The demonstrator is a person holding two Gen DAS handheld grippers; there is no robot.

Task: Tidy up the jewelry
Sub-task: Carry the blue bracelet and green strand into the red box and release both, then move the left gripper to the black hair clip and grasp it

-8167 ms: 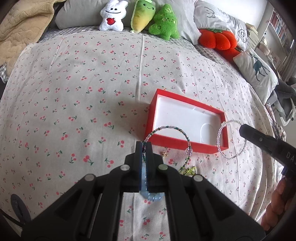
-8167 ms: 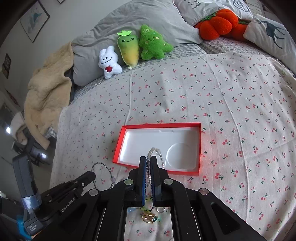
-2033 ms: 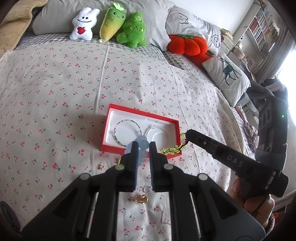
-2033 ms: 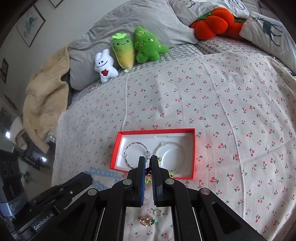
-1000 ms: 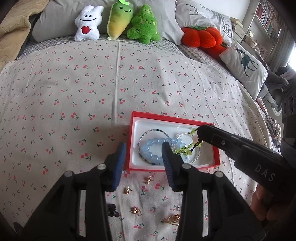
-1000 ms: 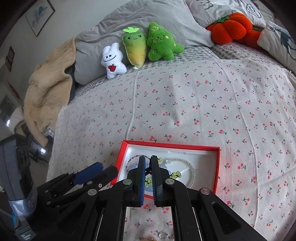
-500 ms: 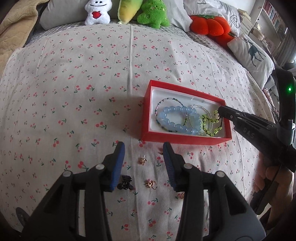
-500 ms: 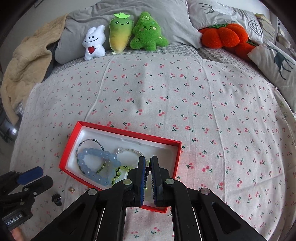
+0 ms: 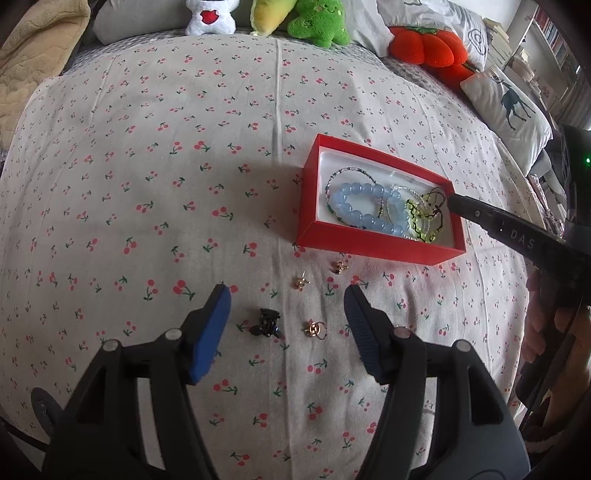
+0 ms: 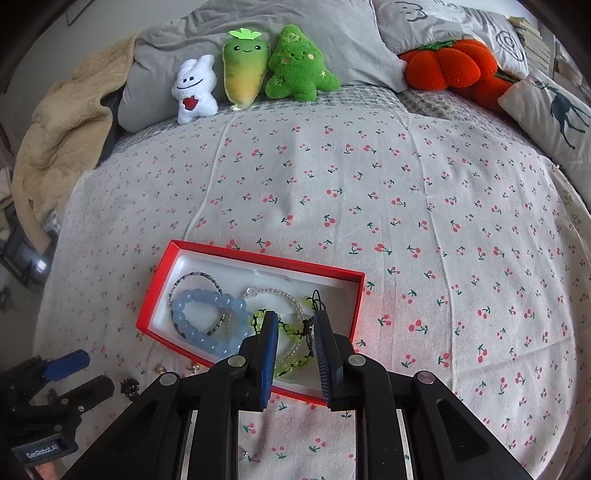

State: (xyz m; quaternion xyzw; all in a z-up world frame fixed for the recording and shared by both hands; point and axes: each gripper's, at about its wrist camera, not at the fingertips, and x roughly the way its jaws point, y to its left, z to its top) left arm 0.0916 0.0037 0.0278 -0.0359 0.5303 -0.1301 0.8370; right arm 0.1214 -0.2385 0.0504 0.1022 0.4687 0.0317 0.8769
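White letters reading "DAS" are showing on the side of the right claw (image 9: 452, 201) in the left wrist view, and a small label reading "GenRobot.AI" is sitting on the body of the left claw (image 10: 79, 373) at the lower left of the right wrist view. The red box (image 10: 168, 266) with its white lining is lying on the bed (image 10: 369, 192), toward the near edge, on a pale sheet printed with small red cherries. Inside the box a blue bead bracelet (image 10: 192, 301), a thin dark beaded bracelet (image 10: 195, 275), a clear bead bracelet (image 10: 275, 291) and a yellow-green bracelet on dark cord (image 9: 419, 218) are lying overlapped. The right claw is hanging over the near right part of the box with its fingers slightly apart, gripping nothing, the green bracelet lying between and below them. The left claw (image 9: 286, 295) is spread wide above the sheet in front of the box, where a black hair clip (image 9: 266, 323), a gold ring (image 9: 314, 328) and two small gold earrings (image 9: 300, 282) are lying loose. Along the head of the bed a white plush (image 10: 194, 92), a carrot plush (image 10: 243, 68), a green tree plush (image 10: 297, 66) and an orange pumpkin cushion (image 10: 443, 64) are leaning against grey pillows (image 10: 332, 22), with a deer-print pillow (image 10: 554, 107) at the right edge and a beige blanket (image 10: 62, 125) at the left. Bookshelves (image 9: 550, 33) are standing beyond the far right corner.
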